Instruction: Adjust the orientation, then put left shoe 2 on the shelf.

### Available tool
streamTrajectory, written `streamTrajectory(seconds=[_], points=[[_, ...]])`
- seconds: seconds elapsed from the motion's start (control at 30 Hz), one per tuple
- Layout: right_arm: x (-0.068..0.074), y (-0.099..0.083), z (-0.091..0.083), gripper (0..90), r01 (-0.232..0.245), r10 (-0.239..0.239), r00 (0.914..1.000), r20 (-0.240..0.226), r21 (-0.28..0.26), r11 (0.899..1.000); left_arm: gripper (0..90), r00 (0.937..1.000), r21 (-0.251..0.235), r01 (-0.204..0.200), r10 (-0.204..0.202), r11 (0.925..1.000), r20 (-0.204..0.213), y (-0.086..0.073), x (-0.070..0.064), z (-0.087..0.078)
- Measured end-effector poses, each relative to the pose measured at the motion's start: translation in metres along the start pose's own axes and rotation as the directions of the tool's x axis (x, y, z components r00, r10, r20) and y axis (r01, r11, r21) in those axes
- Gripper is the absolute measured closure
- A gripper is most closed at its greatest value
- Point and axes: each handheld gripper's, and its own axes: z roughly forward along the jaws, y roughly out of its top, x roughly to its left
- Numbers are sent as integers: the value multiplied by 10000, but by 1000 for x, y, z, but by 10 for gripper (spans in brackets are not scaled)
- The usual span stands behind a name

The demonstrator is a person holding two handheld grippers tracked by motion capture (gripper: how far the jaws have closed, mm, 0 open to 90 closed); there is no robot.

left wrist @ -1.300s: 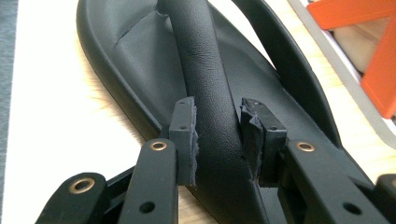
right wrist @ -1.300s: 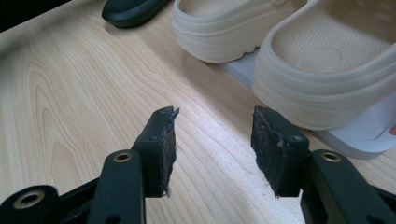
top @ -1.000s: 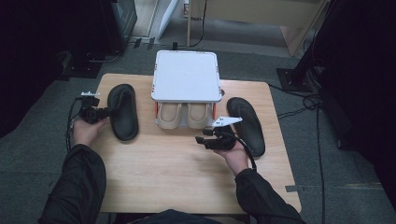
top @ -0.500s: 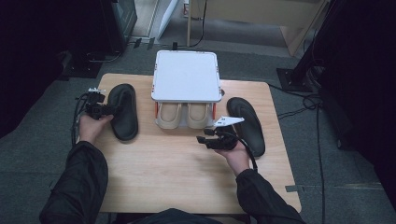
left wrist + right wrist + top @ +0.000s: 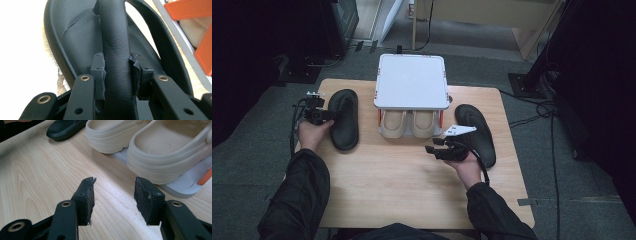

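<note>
A black sandal [image 5: 343, 120] lies at the table's left side. My left gripper [image 5: 328, 116] is shut on that sandal's strap [image 5: 116, 50], one pad pressed against each side of it. A second black sandal [image 5: 477, 134] lies at the right. Two beige clogs [image 5: 408, 123] sit under a white shelf rack [image 5: 412, 82] with orange posts, at the table's far middle. My right gripper [image 5: 431, 150] hovers open over bare wood in front of the clogs [image 5: 160, 147], with nothing between its pads.
The wooden table [image 5: 402, 190] has bare room at its near half. Grey carpet surrounds it, with cables [image 5: 537, 112] on the floor at the right and dark furniture at the back. The first black sandal's toe [image 5: 65, 128] shows beyond the clogs in the right gripper view.
The left hand and its gripper have shifted slightly toward the black sandal and now clamp its strap. The right gripper has barely moved.
</note>
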Motion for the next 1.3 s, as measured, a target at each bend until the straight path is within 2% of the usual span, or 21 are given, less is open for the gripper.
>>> streamTrajectory(seconds=[0.17,0.33,0.47,0.63,0.87,1.17,1.3], points=[[0,0,0,509,-3,3,10000,-25,-102,9999,681,9997,-42,-233,232,9997,-62,3,-4,-6],[1,0,2,509,-39,39,10000,-69,-37,10000,682,9995,-91,-262,263,9996,175,6,-9,-12],[1,0,3,509,-33,33,10000,-56,5,10000,683,9980,-65,-513,515,9987,377,9,-15,-17],[3,1,3,509,12,-12,10000,-73,-8,10000,682,9979,-116,-447,452,9989,459,11,-19,-22],[3,1,3,509,40,-41,9999,-108,-22,10000,682,9965,-278,-613,628,9977,549,17,-29,-35],[3,1,3,509,27,-26,9999,-132,31,10000,682,9958,-186,-694,704,9974,587,22,-35,-39],[3,1,4,509,7,-6,9999,-149,53,10000,682,9965,-248,-538,553,9982,628,24,-37,-39]])
